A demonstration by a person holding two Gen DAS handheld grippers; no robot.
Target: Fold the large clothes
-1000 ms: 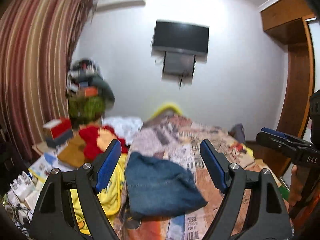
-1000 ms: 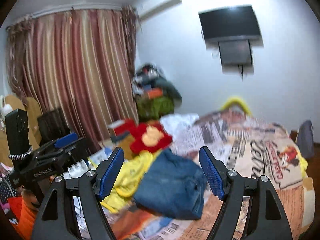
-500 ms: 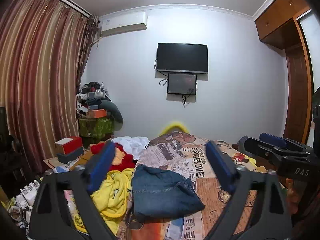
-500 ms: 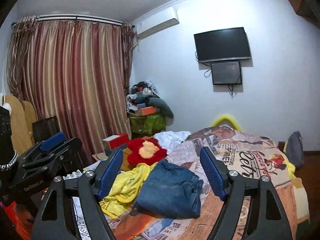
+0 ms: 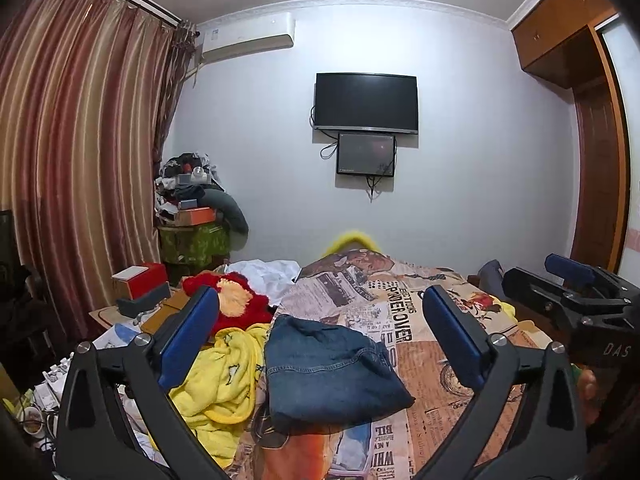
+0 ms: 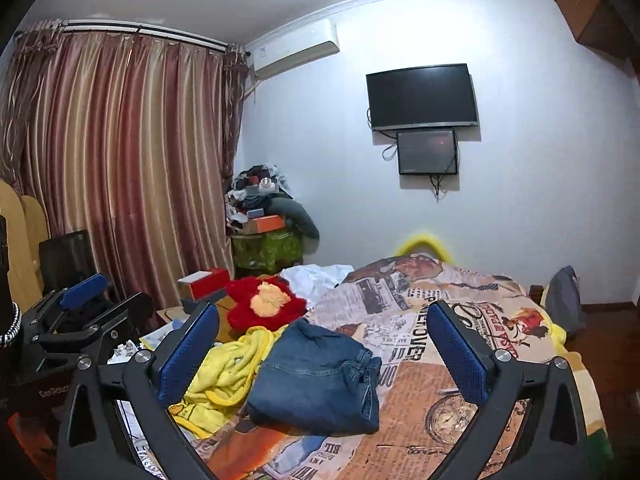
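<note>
Blue denim jeans [image 5: 328, 372] lie folded in a bundle on the bed's newspaper-print cover [image 5: 420, 320]; they also show in the right wrist view [image 6: 316, 380]. A crumpled yellow garment [image 5: 220, 376] lies just left of them, also seen in the right wrist view [image 6: 224, 372]. My left gripper [image 5: 320, 344] is open and empty, held above and short of the jeans. My right gripper [image 6: 320, 348] is open and empty, likewise short of them. Each gripper shows in the other's view: the right one [image 5: 576, 300], the left one [image 6: 76, 316].
A red and yellow plush cushion [image 6: 264, 304] and a white cloth [image 6: 316, 276] lie behind the yellow garment. A red box [image 5: 140, 280] sits on a side table at left. A cluttered green stand [image 5: 196, 236] stands by the striped curtain [image 5: 80, 168]. A wardrobe [image 5: 596, 152] is at right.
Both grippers have tilted up and steadied, so the wall and ceiling fill more of each view. The jeans and the other clothes have not moved. Both stay open.
</note>
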